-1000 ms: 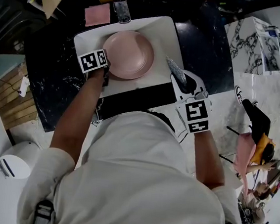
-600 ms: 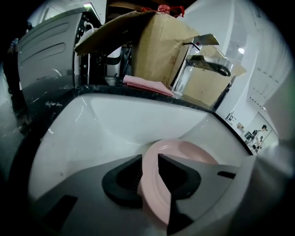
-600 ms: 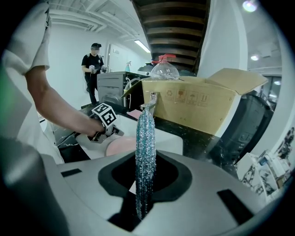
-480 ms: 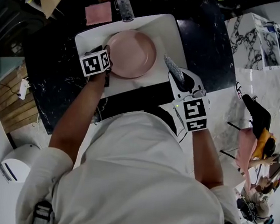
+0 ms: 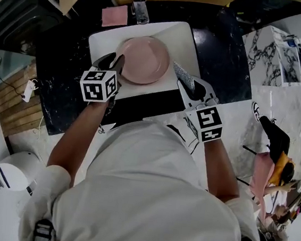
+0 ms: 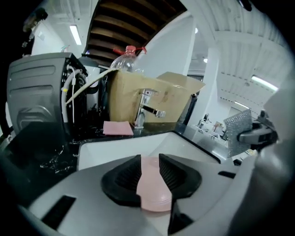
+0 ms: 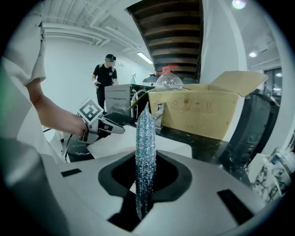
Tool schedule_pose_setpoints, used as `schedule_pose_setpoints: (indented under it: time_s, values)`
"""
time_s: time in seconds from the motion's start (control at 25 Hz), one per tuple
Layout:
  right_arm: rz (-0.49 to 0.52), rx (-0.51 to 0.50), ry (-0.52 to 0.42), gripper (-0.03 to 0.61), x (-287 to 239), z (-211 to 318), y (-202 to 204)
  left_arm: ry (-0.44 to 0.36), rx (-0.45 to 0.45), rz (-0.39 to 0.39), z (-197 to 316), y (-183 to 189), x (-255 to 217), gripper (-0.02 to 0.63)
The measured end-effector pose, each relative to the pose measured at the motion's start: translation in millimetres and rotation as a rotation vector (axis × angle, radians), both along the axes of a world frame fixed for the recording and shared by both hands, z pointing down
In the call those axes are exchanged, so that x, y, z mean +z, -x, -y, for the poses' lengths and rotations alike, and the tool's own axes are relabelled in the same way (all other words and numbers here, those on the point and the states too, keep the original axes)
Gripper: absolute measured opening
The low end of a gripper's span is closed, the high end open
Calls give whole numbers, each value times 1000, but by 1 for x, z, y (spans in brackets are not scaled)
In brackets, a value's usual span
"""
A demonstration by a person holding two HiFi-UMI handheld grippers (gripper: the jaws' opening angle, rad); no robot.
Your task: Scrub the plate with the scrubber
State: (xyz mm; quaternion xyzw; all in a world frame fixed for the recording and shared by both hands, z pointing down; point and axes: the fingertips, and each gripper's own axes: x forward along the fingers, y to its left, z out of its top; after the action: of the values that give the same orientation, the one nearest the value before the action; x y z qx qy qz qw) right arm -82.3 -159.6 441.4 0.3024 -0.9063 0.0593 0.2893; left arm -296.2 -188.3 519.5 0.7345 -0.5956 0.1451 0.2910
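A pink plate (image 5: 143, 60) lies flat in the white sink (image 5: 188, 41). My left gripper (image 5: 115, 62) hangs over the plate's left rim, lifted off it. Its jaws have just been opening and hold nothing. In the left gripper view the plate (image 6: 150, 193) shows through the gap of the left gripper (image 6: 150, 159), further down. My right gripper (image 5: 189, 84) is at the sink's right edge, shut on a silver glittery scrubber (image 5: 181, 72). In the right gripper view the scrubber (image 7: 145, 156) stands on edge between the jaws of the right gripper (image 7: 146, 170).
A chrome faucet (image 5: 139, 6) stands behind the sink, with a pink cloth (image 5: 114, 15) to its left on the black marbled counter (image 5: 64, 76). Behind them are a cardboard box (image 6: 152, 99) and a plastic bottle (image 6: 126, 60). A person (image 7: 105, 78) stands far off.
My left gripper has let go of the plate's left rim, opened and risen away from it. The plate stays in the sink. My right gripper with the scrubber has shifted slightly toward the plate.
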Motion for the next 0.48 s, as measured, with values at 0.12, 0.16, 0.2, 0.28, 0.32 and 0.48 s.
schedule_pose_setpoints:
  time_s: [0.12,0.16,0.2,0.28,0.32,0.48]
  values:
    - [39,-24,-12,77,-10,-10,-9,-65,40,14,-25,-20,-33,124]
    - [53,-34,-13,76,-12,-14,-13,-86,51,16,-34,-28,-44,123]
    - [67,-44,-14,77,-15,-19,-17,-104,59,18,-44,-35,-54,124]
    - [92,-63,-14,77,-19,-29,-26,-133,72,23,-65,-50,-70,129]
    - [101,-72,-15,77,-21,-34,-32,-143,76,21,-76,-58,-77,129]
    - [134,-108,-24,75,-25,-63,-49,-169,87,2,-123,-83,-89,129]
